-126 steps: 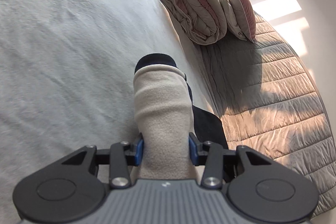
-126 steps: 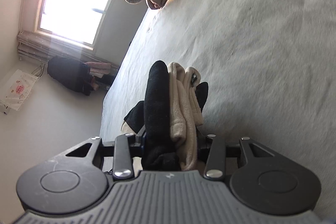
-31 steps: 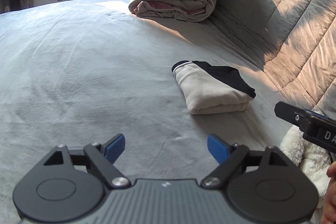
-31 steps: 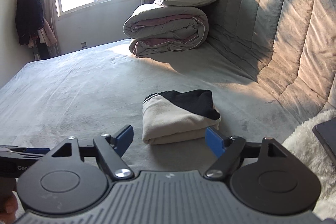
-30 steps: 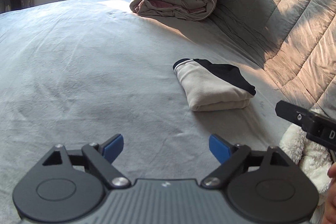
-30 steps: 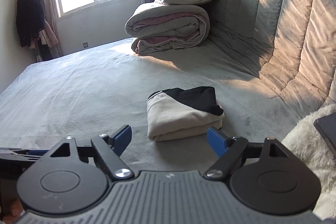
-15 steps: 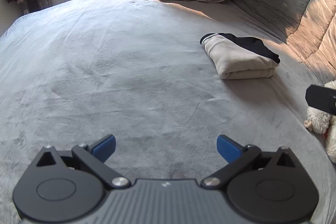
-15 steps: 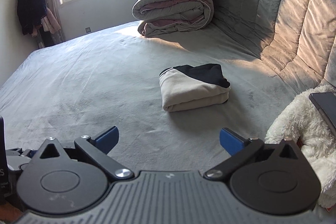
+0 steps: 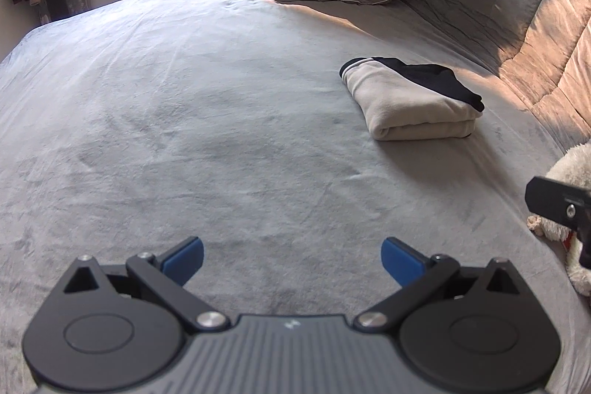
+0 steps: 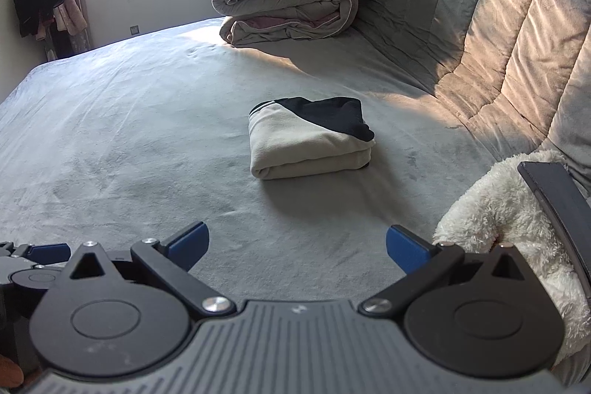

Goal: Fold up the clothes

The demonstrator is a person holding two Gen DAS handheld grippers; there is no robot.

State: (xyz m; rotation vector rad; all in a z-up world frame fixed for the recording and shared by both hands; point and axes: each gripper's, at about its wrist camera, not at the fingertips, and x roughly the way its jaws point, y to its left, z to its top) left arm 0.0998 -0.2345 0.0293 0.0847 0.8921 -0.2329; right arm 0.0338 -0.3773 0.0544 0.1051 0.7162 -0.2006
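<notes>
Left gripper: matte black linkage arms, silver pivot screws, blue fingertip pads, grey ribbed housing with a small white mark, two round black discs. Right gripper looked identical; its blue pads matched.

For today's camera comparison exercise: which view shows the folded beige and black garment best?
The right wrist view: the folded garment lies near the centre, with its stacked layers facing the camera. The left wrist view shows it too, complete but off to the right.
</notes>
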